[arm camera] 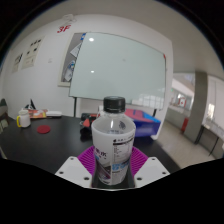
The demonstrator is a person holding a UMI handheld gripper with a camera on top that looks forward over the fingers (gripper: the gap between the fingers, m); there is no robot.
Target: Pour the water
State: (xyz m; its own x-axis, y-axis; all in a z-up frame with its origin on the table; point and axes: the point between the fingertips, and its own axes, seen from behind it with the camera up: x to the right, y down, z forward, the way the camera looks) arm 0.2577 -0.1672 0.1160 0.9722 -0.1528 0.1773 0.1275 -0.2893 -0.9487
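Gripper [112, 165] is grasping the bottle [112, 140], cap on.
Pouring is not yet starting; behind the bottle, no cup is showing, so one needs finding.

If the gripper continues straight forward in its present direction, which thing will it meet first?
The gripper would meet the water bottle first, or already does. The bottle stands upright on the dark table between the fingers; I cannot tell whether the pads touch it.

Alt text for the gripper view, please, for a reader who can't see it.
A clear plastic bottle with a black cap stands upright between the gripper's pink-padded fingers above a dark table. Behind it stands a large whiteboard, with small items on the table further off.
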